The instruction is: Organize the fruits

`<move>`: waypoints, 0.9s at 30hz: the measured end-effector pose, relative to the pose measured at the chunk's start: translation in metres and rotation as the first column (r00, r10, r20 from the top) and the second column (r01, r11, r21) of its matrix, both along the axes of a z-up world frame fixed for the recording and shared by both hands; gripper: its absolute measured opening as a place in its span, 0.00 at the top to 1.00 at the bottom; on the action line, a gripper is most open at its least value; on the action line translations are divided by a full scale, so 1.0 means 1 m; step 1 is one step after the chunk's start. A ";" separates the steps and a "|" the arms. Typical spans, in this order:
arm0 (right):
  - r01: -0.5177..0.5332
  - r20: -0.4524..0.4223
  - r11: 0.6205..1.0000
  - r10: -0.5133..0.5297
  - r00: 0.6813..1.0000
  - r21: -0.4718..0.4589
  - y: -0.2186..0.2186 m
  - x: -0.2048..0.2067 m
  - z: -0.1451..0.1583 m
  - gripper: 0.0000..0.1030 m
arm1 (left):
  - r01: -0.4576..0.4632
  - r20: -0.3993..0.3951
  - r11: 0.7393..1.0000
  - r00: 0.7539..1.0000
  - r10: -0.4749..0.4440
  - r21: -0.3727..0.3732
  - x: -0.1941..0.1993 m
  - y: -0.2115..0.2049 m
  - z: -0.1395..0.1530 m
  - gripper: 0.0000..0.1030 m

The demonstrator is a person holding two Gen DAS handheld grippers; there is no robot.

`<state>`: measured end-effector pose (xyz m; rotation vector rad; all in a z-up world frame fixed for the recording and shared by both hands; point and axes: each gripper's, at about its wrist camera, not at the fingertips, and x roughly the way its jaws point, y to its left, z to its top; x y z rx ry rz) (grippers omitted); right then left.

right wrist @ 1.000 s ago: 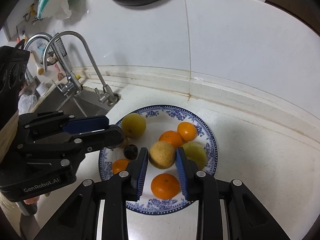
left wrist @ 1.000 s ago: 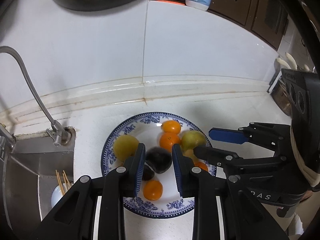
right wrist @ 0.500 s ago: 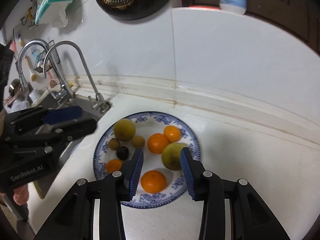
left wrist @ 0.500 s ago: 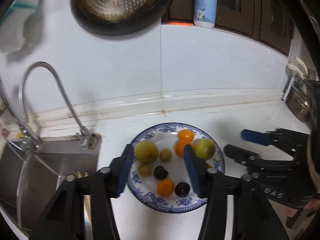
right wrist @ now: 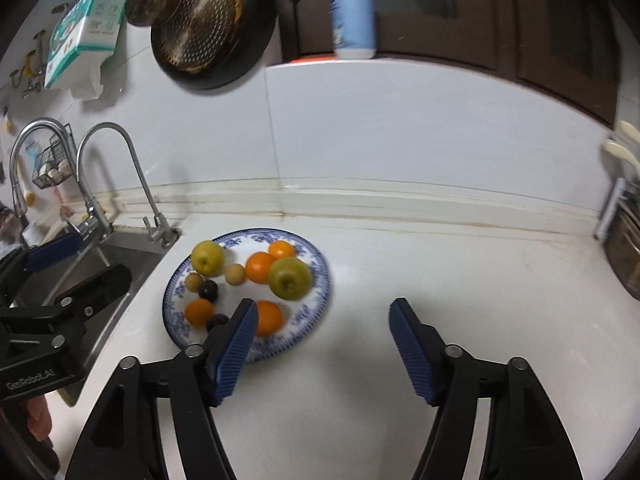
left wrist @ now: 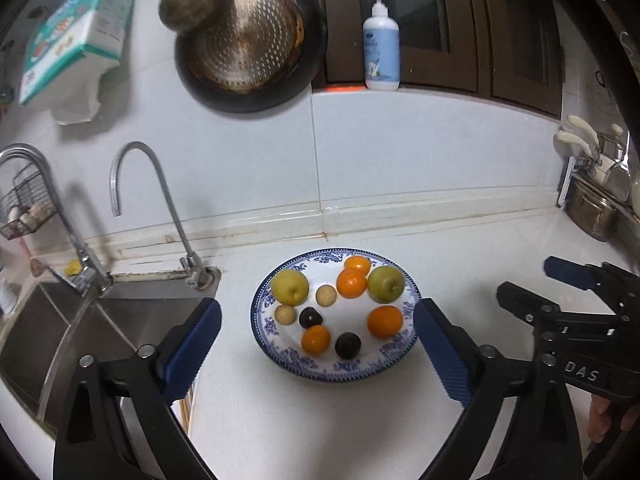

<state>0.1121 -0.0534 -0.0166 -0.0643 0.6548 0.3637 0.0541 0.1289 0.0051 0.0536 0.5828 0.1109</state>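
Observation:
A blue-and-white plate (left wrist: 280,360) on the white counter holds several oranges (left wrist: 385,321), a yellow apple (left wrist: 290,287), a green apple (left wrist: 385,284), two dark plums (left wrist: 347,345) and two small tan fruits (left wrist: 325,295). My left gripper (left wrist: 318,308) hangs back from and above the plate, its jaws opening wide with nothing gripped. My right gripper (right wrist: 322,306) hovers over bare counter just right of the plate (right wrist: 320,280), its jaws also opening and empty. Each gripper shows in the other's view: right gripper (left wrist: 522,279), left gripper (right wrist: 104,256).
A steel sink (left wrist: 80,320) with a curved faucet (left wrist: 160,200) lies left of the plate. On the wall hang a black pan (left wrist: 248,48) and a tissue pack (left wrist: 72,40). A soap bottle (left wrist: 381,56) stands on the ledge. A metal pot (left wrist: 592,212) sits far right.
Both grippers have drawn back and up from the plate, and their jaws have spread from nearly shut to wide. The fruit that lay between them stays on the plate.

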 end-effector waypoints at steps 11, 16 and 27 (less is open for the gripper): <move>0.065 0.109 0.997 -0.061 0.992 -0.032 -0.055 -0.083 0.029 0.16 | 0.006 0.056 1.000 0.998 -0.006 -0.002 -0.071 -0.046 0.021 0.00; 0.078 0.146 0.997 -0.074 0.987 -0.021 -0.078 -0.118 0.043 0.15 | 0.019 0.077 1.000 0.997 -0.019 0.003 -0.102 -0.065 0.032 0.00; 0.079 0.172 0.997 -0.080 0.982 0.010 -0.109 -0.178 0.058 0.12 | 0.017 0.113 1.000 0.993 -0.018 0.016 -0.161 -0.094 0.045 0.00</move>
